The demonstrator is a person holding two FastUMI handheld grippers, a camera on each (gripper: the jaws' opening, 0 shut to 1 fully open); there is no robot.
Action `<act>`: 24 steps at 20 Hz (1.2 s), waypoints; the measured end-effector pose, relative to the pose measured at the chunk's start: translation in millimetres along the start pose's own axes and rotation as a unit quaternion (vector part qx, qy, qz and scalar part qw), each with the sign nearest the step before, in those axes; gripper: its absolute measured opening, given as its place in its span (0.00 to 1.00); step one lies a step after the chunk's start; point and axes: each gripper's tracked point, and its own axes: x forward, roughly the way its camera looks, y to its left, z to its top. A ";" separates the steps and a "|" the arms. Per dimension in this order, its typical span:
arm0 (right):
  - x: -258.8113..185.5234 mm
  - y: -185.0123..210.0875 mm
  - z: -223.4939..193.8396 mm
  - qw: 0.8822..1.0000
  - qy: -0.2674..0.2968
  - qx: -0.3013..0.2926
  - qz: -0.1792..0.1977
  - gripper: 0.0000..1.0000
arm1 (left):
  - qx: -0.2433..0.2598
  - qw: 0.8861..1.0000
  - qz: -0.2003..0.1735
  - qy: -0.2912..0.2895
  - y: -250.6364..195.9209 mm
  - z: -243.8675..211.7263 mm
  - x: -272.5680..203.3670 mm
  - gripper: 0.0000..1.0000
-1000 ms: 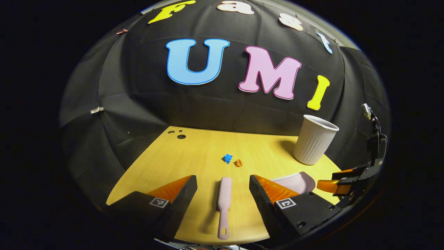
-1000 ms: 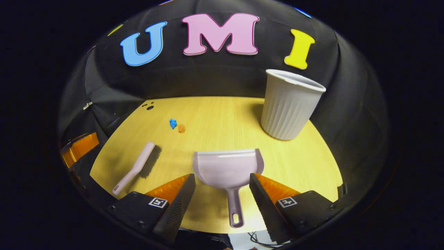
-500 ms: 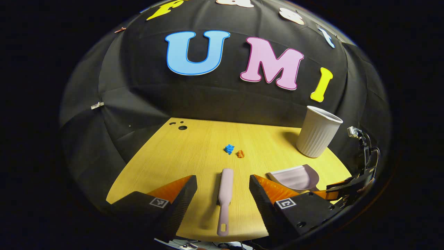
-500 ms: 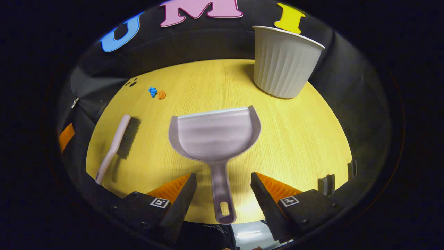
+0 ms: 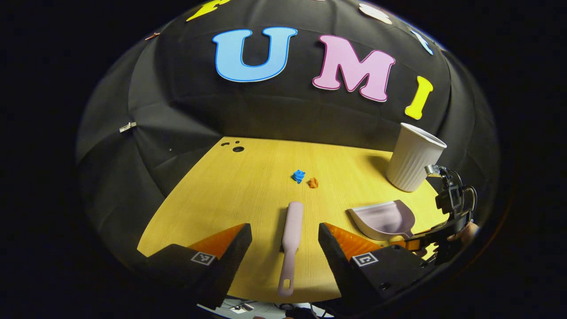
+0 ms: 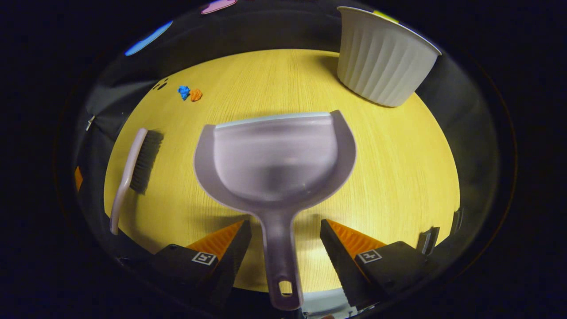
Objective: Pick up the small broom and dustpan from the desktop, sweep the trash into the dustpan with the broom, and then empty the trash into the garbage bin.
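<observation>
The left gripper is spread wide above the near edge of the yellow wood-grain desktop. The pale pink plastic hand broom lies flat on the desktop between the two fingers, touched by neither. Its handle, with a hanging hole at the end, points toward the camera; the brush head points toward the far wall.

Beyond the broom head, near the middle of the desktop, lie two pieces of trash just beside each other: a crumpled blue paper scrap and a crumpled orange paper scrap.

The right gripper is likewise spread apart, low over the desktop. The handle of the pale pink plastic dustpan runs between its fingers with a gap on each side; no finger presses on it. The pan rests on the desktop with its open lip facing away from the camera.

In the right gripper view, the broom lies to the left of the dustpan, dark bristles facing the pan, well apart from it. The white ribbed plastic garbage bin stands upright at the far right of the desktop, beyond the dustpan. In the left gripper view, the right gripper appears at the dustpan handle.
</observation>
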 end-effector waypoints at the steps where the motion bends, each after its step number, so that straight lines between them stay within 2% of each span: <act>1: 4.9 0.0 0.7 1.000 0.005 -0.002 0.001 0.98 | -0.003 1.000 0.001 0.001 -0.5 -0.3 1.6 0.96; 6: 17.0 -0.5 3.2 1.000 0.025 0.002 -0.004 0.93 | -0.020 1.000 0.017 0.005 3.2 1.5 4.3 0.96; 8: 17.9 0.1 4.3 1.000 0.030 -0.002 -0.004 0.77 | -0.022 0.999 0.025 0.005 5.3 1.6 4.6 0.96; 9: 20.2 0.2 6.3 0.999 0.032 -0.007 -0.004 0.64 | -0.022 0.999 0.029 0.005 5.6 2.9 5.6 0.96; 11: 22.0 1.0 9.2 0.999 0.033 -0.017 -0.004 0.54 | -0.028 0.999 0.032 0.012 6.4 -0.8 8.1 0.96; 12: 19.3 0.3 11.1 0.999 0.034 -0.023 -0.005 0.54 | -0.033 0.999 0.033 0.017 7.0 -1.8 10.4 0.96; 14: 21.9 1.0 10.6 0.999 0.034 -0.030 -0.004 0.45 | -0.045 0.998 0.035 0.028 11.1 -5.6 16.6 0.96; 16: 22.2 1.5 10.7 0.999 0.037 -0.031 0.000 0.43 | -0.054 0.997 0.024 0.045 11.7 -9.8 27.8 0.96; 17: 22.0 1.6 11.4 0.999 0.037 -0.030 0.002 0.38 | -0.056 0.997 0.015 0.059 11.2 -15.3 31.3 0.96; 19: 21.3 1.5 11.4 0.999 0.037 -0.031 0.005 0.37 | -0.060 0.994 0.001 0.086 13.7 -22.3 43.5 0.96; 20: 22.1 1.7 12.0 0.999 0.037 -0.029 0.005 0.33 | -0.060 0.992 -0.011 0.106 10.3 -25.8 51.3 0.96; 22: 22.6 2.5 11.0 0.998 0.043 -0.035 0.012 0.33 | -0.056 0.987 -0.032 0.146 1.3 -37.8 65.0 0.94; 23: 22.6 2.1 11.1 0.998 0.048 -0.037 0.017 0.37 | -0.054 0.984 -0.041 0.163 -3.0 -44.3 71.4 0.94; 24: 22.9 2.0 11.4 0.998 0.053 -0.035 0.021 0.37 | -0.051 0.981 -0.050 0.180 -7.9 -51.9 76.1 0.93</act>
